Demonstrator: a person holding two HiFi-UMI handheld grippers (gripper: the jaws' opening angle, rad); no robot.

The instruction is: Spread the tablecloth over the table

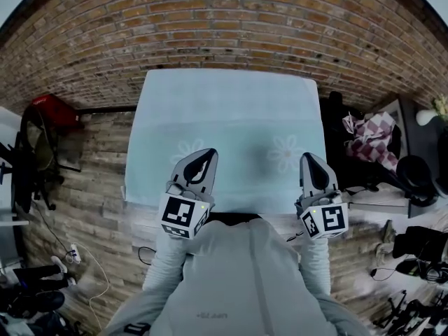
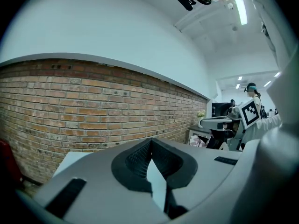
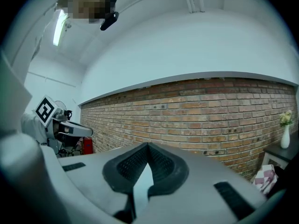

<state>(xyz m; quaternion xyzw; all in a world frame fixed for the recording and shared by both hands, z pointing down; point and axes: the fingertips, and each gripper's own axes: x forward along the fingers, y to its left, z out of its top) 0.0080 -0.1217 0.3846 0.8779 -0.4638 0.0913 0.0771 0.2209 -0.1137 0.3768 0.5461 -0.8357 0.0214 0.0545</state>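
Observation:
A pale blue tablecloth [image 1: 231, 117] with faint flower prints lies flat over the table and hangs over its near edge. My left gripper [image 1: 208, 152] and right gripper [image 1: 308, 157] hover side by side above the cloth's near part, both pointing toward the brick wall. In the left gripper view the left gripper [image 2: 150, 141] has its tips touching, and pale cloth [image 2: 158, 183] shows through the gap behind them. The right gripper [image 3: 147, 146] looks the same, with its tips together. I see no fold of cloth lifted or pinched by either.
A brick wall [image 1: 224, 26] runs behind the table. A black chair [image 1: 35, 152] and a red object [image 1: 52, 107] stand at the left. At the right are a checked cloth [image 1: 371, 135], dark gear and cables [image 1: 420, 257]. A white vase [image 3: 285, 132] stands on a side table.

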